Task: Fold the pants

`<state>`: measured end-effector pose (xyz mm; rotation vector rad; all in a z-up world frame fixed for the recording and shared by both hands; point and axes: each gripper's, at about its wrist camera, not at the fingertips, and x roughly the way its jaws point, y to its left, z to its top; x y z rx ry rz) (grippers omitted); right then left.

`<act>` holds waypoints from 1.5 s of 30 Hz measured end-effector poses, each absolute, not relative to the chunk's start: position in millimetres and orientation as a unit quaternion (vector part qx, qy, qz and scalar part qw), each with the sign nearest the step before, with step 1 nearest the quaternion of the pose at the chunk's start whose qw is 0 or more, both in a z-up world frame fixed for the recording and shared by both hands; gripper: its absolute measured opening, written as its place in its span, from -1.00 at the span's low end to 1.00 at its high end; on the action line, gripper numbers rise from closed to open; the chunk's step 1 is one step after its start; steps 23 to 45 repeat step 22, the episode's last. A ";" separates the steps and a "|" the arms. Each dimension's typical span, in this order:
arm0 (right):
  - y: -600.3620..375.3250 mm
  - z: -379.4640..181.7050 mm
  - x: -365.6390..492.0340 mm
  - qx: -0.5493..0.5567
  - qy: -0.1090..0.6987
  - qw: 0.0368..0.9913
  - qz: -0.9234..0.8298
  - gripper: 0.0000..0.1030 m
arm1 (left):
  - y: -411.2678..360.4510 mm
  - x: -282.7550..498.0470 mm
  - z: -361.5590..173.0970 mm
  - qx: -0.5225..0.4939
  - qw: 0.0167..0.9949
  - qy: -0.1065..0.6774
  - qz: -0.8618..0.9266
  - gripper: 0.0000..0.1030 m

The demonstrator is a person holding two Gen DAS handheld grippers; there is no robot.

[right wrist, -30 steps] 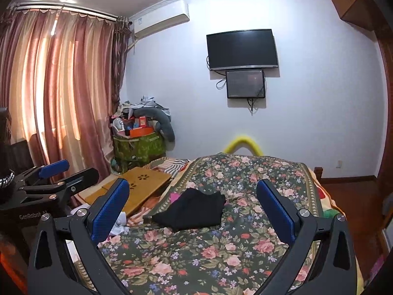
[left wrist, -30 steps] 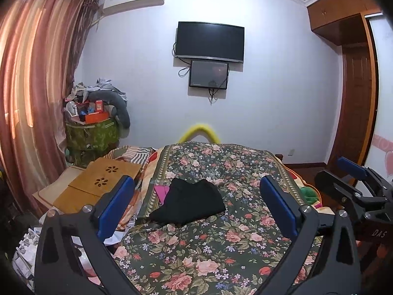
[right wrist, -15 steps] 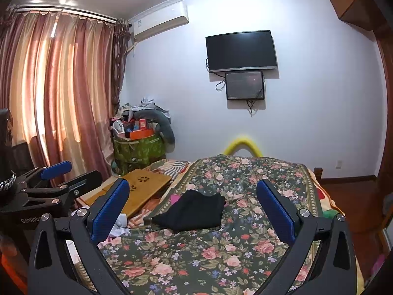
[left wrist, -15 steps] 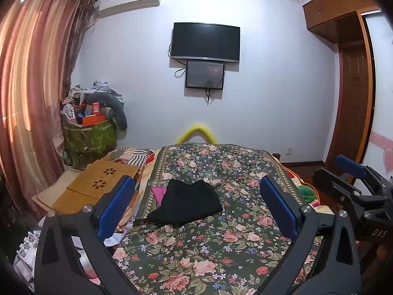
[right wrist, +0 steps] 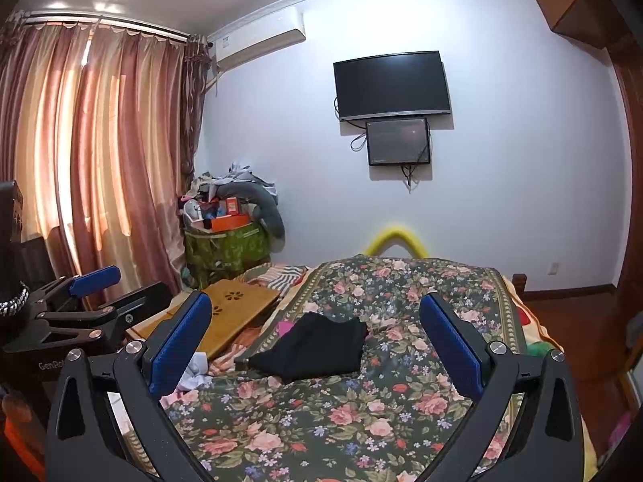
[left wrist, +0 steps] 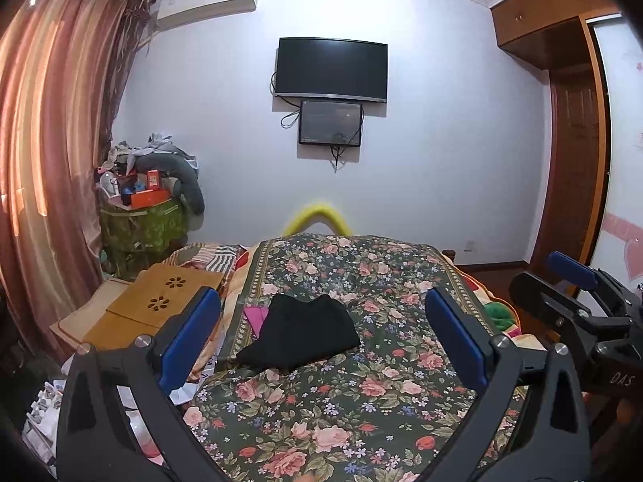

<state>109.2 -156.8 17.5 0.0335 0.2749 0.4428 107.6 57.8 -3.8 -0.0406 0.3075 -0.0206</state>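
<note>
The near end of the bed [left wrist: 361, 421] runs out past the bottom edge in both views, partly behind the black frames of the left gripper [left wrist: 321, 345] and right gripper [right wrist: 315, 341]. A pink cloth [left wrist: 256, 316] shows only a corner; the rest is under the black pants [left wrist: 305, 335], whose folds and layers are too dark to make out. A yellow curved thing [left wrist: 317, 215] is mostly hidden behind the bed's far end and blurred. The pile [right wrist: 225, 205] in the corner is too cluttered to sort out. The wardrobe [left wrist: 578, 120] is cut off at the right edge.
</note>
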 end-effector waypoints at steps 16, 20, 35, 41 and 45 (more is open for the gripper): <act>-154.4 13.6 113.0 0.017 0.143 0.967 0.211 1.00 | 58.2 110.0 -8.1 -0.013 0.987 0.158 -0.015 1.00; -149.1 11.4 115.3 0.010 0.148 0.967 0.208 1.00 | 68.0 113.3 -10.6 -0.026 0.987 0.159 -0.020 1.00; -146.7 9.9 116.8 0.009 0.151 0.967 0.207 1.00 | 73.4 115.7 -13.0 -0.031 0.986 0.161 -0.016 1.00; -146.7 9.9 116.8 0.009 0.151 0.967 0.207 1.00 | 73.4 115.7 -13.0 -0.031 0.986 0.161 -0.016 1.00; -146.7 9.9 116.8 0.009 0.151 0.967 0.207 1.00 | 73.4 115.7 -13.0 -0.031 0.986 0.161 -0.016 1.00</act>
